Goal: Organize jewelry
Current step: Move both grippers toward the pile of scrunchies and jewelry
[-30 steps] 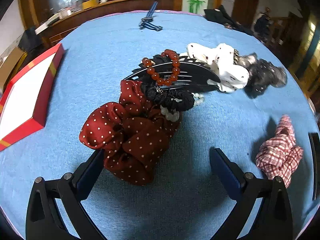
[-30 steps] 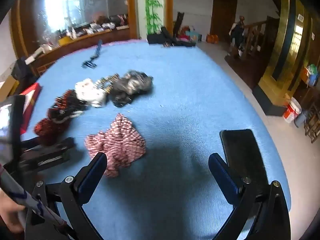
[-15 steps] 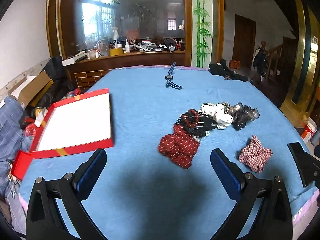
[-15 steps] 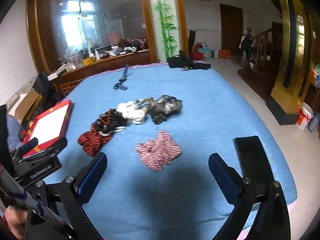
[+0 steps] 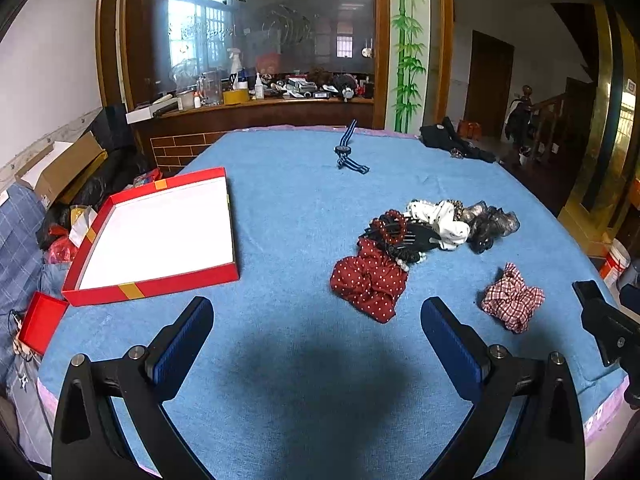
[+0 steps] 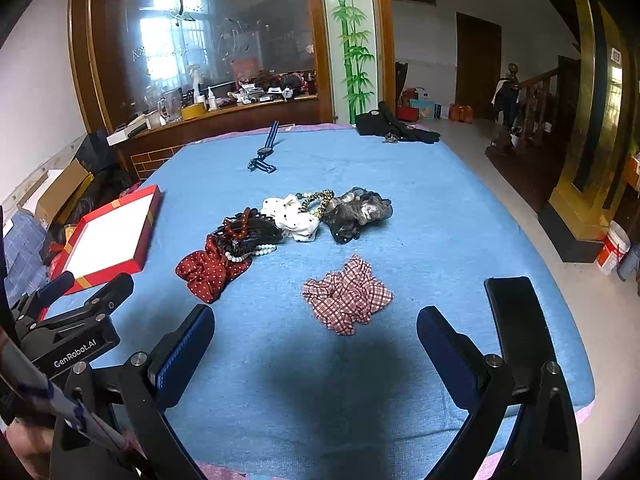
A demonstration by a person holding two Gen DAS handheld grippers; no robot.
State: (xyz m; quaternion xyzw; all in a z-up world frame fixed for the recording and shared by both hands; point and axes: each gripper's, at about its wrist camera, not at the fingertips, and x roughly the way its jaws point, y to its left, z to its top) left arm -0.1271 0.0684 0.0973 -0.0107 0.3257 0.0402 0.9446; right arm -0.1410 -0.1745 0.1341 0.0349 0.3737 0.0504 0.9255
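I hold my left gripper (image 5: 316, 330) and right gripper (image 6: 316, 334) above the near edge of the blue cloth-covered table (image 5: 296, 208), both spread wide and holding nothing. The dark red white-dotted fabric scrunchie (image 5: 370, 280) lies at the near end of the accessory pile, the red-checked fabric scrunchie (image 6: 348, 294) apart nearer me. The shallow red cardboard box with white lining (image 5: 160, 234) sits by the left edge, bare cloth between.

Both cameras sit high above the near edge of the blue surface (image 5: 304, 200), facing the far glass wall. The left view looks from the near left, with the red box (image 5: 156, 236) close. The right view looks from the near right. Both share the scrunchie pile (image 5: 420, 232) (image 6: 296, 220) and box (image 6: 112, 236).
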